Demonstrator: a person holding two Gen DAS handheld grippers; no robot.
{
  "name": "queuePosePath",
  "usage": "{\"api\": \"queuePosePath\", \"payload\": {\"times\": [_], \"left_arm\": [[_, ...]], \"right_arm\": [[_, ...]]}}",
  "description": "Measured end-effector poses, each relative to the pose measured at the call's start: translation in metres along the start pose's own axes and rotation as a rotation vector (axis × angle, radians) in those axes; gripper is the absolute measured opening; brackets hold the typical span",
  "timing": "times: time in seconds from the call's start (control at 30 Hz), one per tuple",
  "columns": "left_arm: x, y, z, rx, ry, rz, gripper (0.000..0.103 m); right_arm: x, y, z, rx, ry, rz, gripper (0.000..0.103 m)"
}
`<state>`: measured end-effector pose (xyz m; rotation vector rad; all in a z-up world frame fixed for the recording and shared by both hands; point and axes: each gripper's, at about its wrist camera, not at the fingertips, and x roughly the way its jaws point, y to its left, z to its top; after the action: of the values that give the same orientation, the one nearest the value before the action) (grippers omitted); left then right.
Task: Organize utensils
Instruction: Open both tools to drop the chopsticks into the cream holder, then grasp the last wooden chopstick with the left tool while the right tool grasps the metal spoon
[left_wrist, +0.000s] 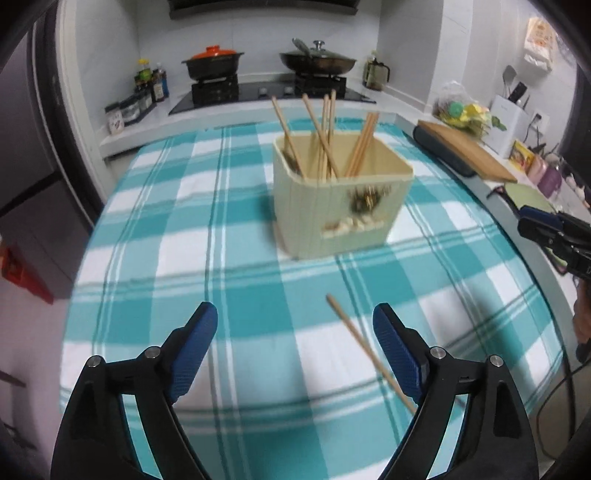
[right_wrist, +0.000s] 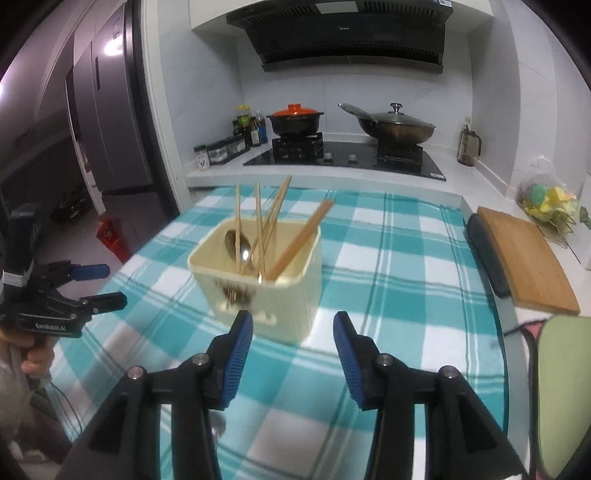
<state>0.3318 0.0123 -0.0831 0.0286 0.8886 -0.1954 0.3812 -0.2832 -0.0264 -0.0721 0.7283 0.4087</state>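
Both the left gripper (left_wrist: 295, 328) and right gripper (right_wrist: 293, 334) gape empty over the checked tablecloth (left_wrist: 184, 229) (one loose chopstick (left_wrist: 354, 336) lies between the left's fingers), near the cream utensil holder (left_wrist: 332, 206).

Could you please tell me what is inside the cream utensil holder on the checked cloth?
The cream utensil holder holds several wooden chopsticks leaning upright and a metal spoon. Its walls hide their lower ends and the bottom.

We held the left gripper (left_wrist: 295, 321) angled down with jaws spread wide and empty, right gripper (right_wrist: 293, 328) angled down, jaws partly apart, nothing between them
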Motion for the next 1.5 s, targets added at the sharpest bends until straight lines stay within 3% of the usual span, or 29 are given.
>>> {"api": "queuePosePath", "payload": {"times": [0.1,0.2,0.3,0.4,0.5,0.73,0.9,1.13,1.2,1.23,1.33,1.5], "left_arm": [[0.004,-0.016,-0.065,-0.045,0.069,0.001,0.087],[0.006,-0.039,-0.103,-0.050,0.112,0.005,0.087],[0.008,-0.064,-0.115,0.018,0.125,-0.024,0.087],[0.013,-0.081,-0.106,0.036,0.105,-0.055,0.087],[0.031,-0.088,-0.094,0.017,0.113,-0.054,0.087],[0.071,-0.087,-0.092,-0.015,0.153,0.036,0.086],[0.072,-0.088,-0.092,0.002,0.107,0.082,0.082],[0.066,-0.082,-0.092,0.010,0.072,0.089,0.032],[0.066,-0.083,-0.093,0.025,0.066,0.089,0.020],[0.065,-0.084,-0.093,0.038,0.064,0.093,0.010],[0.062,-0.080,-0.096,0.029,0.057,0.106,0.005],[0.052,-0.054,-0.106,-0.039,0.062,0.150,0.004]], "right_arm": [[-0.024,0.013,-0.071,-0.004,0.035,-0.036,0.046],[-0.039,0.029,-0.140,0.032,0.085,-0.070,0.046],[-0.051,0.042,-0.189,0.121,0.117,-0.065,0.046],[-0.054,0.048,-0.211,0.163,0.122,-0.061,0.046],[-0.057,0.049,-0.218,0.170,0.121,-0.074,0.046],[-0.054,0.053,-0.210,0.124,0.117,-0.067,0.046],[-0.029,0.063,-0.198,0.057,0.148,-0.036,0.046],[0.019,0.085,-0.186,-0.059,0.242,0.010,0.046],[0.032,0.092,-0.186,-0.096,0.269,0.001,0.043],[0.035,0.095,-0.186,-0.106,0.263,-0.015,0.038],[0.035,0.094,-0.182,-0.080,0.259,-0.029,0.009],[0.023,0.071,-0.189,0.028,0.247,-0.111,0.009]]}}
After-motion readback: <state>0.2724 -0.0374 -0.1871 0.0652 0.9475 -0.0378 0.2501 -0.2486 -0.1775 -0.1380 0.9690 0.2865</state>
